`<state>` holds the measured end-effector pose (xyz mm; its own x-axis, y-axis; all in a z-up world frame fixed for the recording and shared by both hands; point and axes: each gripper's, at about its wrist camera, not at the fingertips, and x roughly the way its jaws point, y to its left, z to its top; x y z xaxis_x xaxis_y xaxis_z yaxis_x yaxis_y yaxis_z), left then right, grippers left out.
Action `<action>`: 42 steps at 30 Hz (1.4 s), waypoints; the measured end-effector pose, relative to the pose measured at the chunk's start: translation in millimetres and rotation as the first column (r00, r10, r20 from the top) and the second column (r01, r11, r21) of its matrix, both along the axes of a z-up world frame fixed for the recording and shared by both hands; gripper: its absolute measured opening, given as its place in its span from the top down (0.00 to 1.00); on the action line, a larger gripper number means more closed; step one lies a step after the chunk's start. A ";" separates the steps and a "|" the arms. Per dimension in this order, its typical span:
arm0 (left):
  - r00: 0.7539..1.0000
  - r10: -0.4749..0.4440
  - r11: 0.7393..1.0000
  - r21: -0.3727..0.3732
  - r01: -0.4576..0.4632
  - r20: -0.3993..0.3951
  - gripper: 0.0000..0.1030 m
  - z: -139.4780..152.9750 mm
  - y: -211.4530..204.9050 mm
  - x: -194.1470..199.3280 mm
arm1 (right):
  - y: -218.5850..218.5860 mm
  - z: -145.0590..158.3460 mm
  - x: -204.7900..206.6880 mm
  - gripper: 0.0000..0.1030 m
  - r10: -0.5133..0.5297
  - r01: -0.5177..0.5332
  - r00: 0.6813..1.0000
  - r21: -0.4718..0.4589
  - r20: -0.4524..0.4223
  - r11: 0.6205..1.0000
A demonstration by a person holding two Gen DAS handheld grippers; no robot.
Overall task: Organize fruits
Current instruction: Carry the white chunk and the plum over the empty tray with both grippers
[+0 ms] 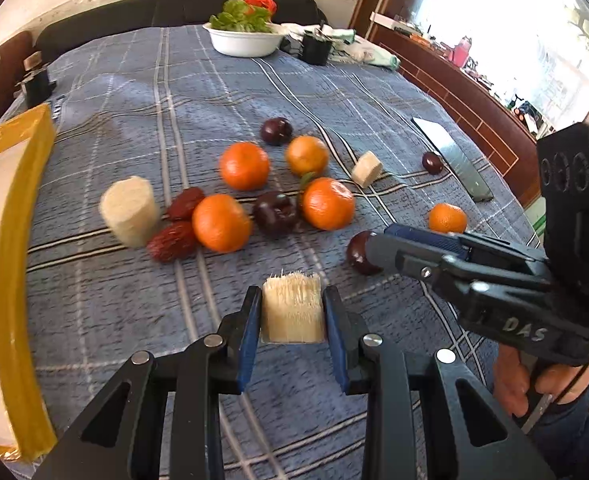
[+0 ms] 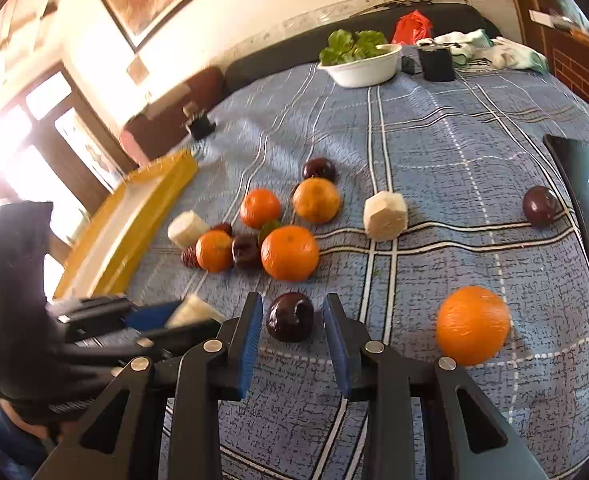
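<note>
Blue plaid cloth covers the whole work surface, with a yellow tray at its left edge and the loose fruit scattered across the middle. Your left gripper has its blue pads right against the flanks of a pale fibrous chunk; it looks gripped, with the chunk square between the jaws and its frayed top pointing away from you. Your right gripper is narrowed around a dark plum, which lies dead centre, but thin gaps show on both sides, so the pads are not yet pressing. The plum is round, so no axis matters; judge only that the jaws straddle it evenly. An orange lies near on the right, clear of the fingers. Your left hand is nearer the tray, the likelier place to set fruit down. Only "DAS" is legible, on the right gripper's body in the left view.
</note>
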<state>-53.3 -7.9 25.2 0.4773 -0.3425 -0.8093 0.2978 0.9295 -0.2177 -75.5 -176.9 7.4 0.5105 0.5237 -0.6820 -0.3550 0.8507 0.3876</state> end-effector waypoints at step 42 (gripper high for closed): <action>0.907 0.402 0.913 -0.131 -0.387 0.127 0.71 43.5 210.0 -35.6 | 150.0 64.9 -38.6 0.71 0.281 -0.274 0.951 -0.072 0.129 0.959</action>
<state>-88.9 202.1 68.7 0.7016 -0.1770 -0.6902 -0.0525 0.9532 -0.2979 -114.1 -26.9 72.2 0.4401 0.6233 -0.6464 -0.6263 0.7289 0.2765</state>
